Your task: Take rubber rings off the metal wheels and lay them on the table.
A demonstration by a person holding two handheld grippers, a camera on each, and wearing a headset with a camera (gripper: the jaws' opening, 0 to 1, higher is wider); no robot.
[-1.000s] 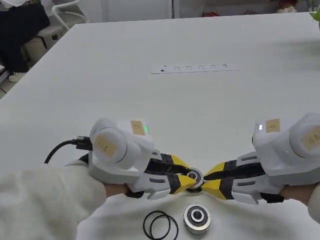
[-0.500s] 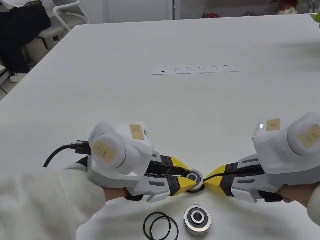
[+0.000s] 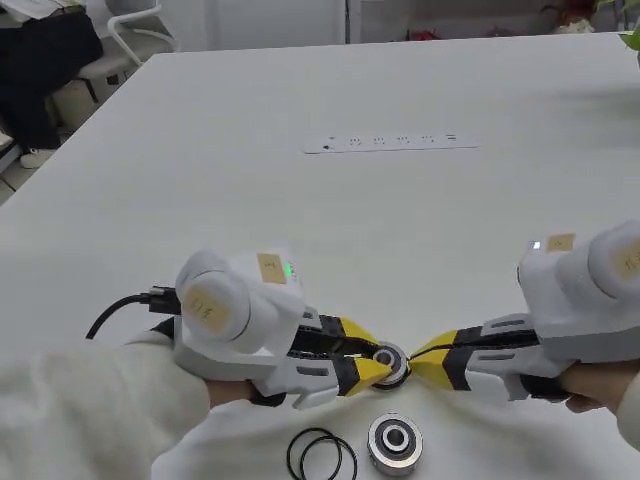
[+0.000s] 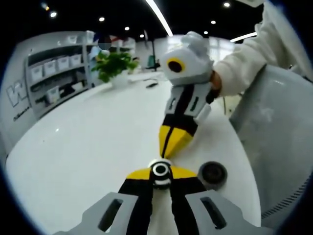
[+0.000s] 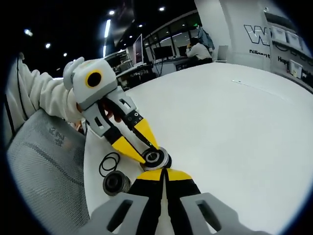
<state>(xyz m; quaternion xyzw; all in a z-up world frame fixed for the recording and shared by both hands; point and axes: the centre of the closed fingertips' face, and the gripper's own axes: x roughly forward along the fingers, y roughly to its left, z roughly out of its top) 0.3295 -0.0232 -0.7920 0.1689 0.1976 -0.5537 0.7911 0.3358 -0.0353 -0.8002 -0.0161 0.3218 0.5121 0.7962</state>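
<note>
White housings, yellow-tipped claws, black cable, fleecy sleeve

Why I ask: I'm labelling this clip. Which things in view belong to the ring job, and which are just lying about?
Job in hand: left gripper, right gripper, held wheel between their tips, second wheel on the table, two rubber rings lying beside it.

Lying about: power strip mid-table, chair beyond the far corner, potted plant.

A white power strip lies flat; a potted plant stands beyond; shelves seemingly hold bins.
</note>
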